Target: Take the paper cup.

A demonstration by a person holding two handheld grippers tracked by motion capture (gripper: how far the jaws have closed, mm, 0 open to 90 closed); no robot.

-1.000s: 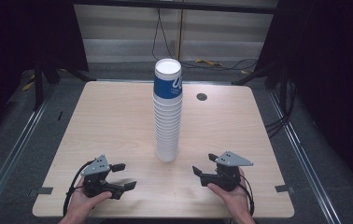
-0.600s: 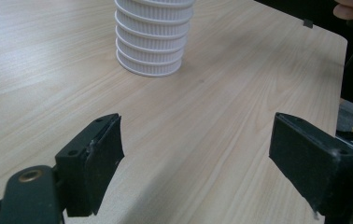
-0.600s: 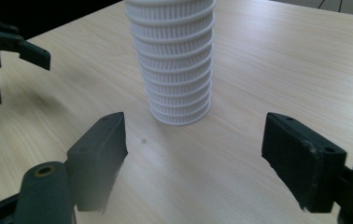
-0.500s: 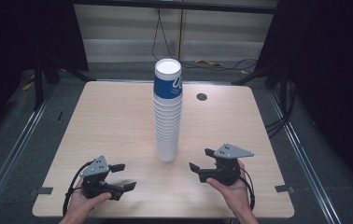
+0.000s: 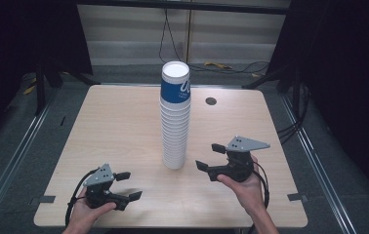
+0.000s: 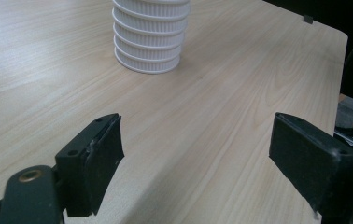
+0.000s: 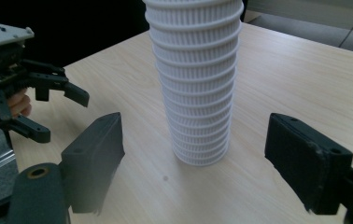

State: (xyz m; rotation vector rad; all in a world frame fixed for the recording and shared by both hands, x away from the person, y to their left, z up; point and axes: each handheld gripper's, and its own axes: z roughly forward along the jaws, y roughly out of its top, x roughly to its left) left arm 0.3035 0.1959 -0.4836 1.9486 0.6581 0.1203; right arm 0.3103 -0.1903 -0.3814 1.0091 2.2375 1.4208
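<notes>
Seemingly an approach to the cup stack, with nothing gripped yet.

Standing upright near the middle of the desk [image 5: 124,126], the tall stack of cups [image 5: 175,122] has a blue-printed cup on top and ribbed white ones below. Nearest it, the right gripper [image 5: 211,159] hovers just off its base toward the desk's right edge, jaws wide and empty, the stack framed between them in the right gripper view. Well apart, by the near left corner, the left gripper [image 5: 127,185] is likewise wide and empty. Likely next: close in and grip squarely, since a stack this tall may tip.
</notes>
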